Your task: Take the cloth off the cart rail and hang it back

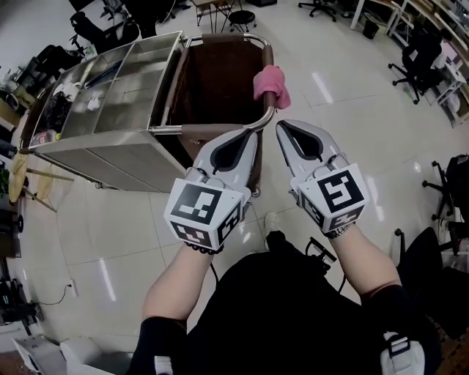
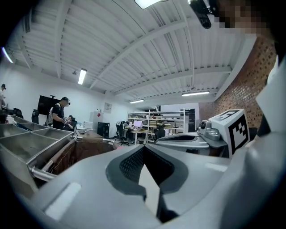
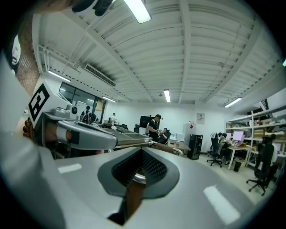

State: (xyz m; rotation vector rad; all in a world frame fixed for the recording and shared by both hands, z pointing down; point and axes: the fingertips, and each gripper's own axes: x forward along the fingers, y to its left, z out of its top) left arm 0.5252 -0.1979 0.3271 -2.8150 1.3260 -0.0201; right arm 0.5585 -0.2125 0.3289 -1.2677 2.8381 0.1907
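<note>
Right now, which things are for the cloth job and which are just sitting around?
For the job:
- pink cloth, draped over the rail
- cart rail
- left gripper and right gripper, both shut and empty, close to the rail

Just sitting around:
- steel trays on the cart
- office chair
- stool

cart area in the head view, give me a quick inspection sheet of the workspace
surface: glossy tile floor; steel cart with open trays
job's things: pink cloth draped over the cart rail
clutter: small white items in a cart tray
grippers: left gripper and right gripper side by side just short of the cloth, both shut and empty
cables: black cable on the floor
surroundings: office chairs; a person standing beyond the cart
</note>
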